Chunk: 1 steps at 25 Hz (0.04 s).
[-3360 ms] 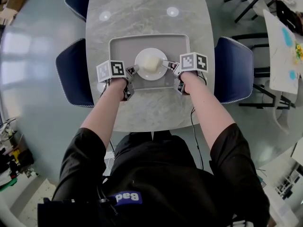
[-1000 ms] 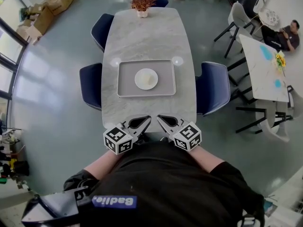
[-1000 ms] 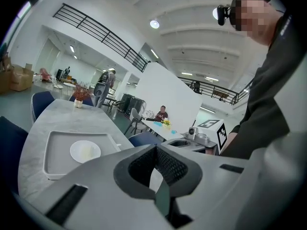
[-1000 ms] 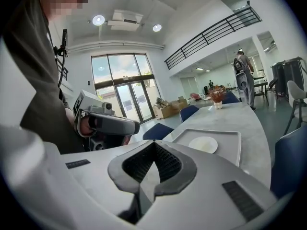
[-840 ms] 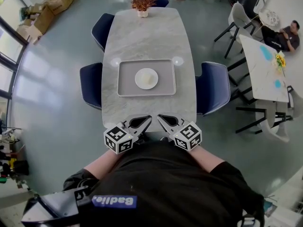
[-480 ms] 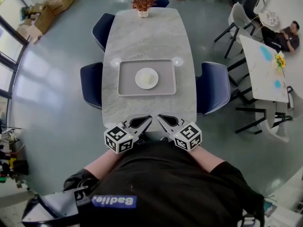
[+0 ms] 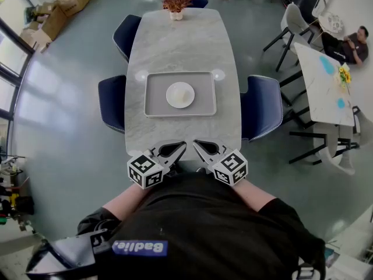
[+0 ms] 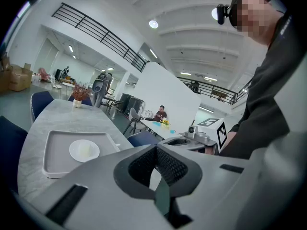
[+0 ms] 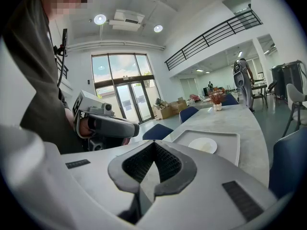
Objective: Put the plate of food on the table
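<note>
Looking down, the head view takes in the whole table (image 7: 175, 45): the plate (image 7: 180, 94) of pale food (image 7: 182, 96) sits in the middle of a grey tray (image 7: 150, 95), with a potted plant (image 7: 176, 0) at the far end. Only the gripper views face the jaws head-on. The left gripper (image 8: 154, 147) and right gripper (image 9: 154, 145) each have their jaws pressed together with nothing between them. Both are held near the person's body at the table's near edge, well apart from the tray.
</note>
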Tool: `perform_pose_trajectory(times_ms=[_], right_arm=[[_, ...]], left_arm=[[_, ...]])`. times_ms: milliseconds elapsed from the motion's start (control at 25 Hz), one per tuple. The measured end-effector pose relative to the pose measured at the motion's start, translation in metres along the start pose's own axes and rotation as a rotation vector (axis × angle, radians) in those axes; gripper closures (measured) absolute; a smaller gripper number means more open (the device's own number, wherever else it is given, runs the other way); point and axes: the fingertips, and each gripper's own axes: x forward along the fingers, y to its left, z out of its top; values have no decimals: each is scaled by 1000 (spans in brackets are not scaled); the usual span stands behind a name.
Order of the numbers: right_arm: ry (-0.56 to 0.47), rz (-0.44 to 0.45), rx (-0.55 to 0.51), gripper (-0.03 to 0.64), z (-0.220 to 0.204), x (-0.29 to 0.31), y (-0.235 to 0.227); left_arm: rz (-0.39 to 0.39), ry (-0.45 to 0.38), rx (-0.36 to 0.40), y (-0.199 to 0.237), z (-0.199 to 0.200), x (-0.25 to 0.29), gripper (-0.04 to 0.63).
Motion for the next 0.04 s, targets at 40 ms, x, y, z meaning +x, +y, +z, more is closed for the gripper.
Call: perform_pose_trajectory(times_ms=[40], right_arm=[[0, 1, 0, 606, 0, 0, 0]], left_arm=[[1, 0, 0, 0, 0, 0, 587]])
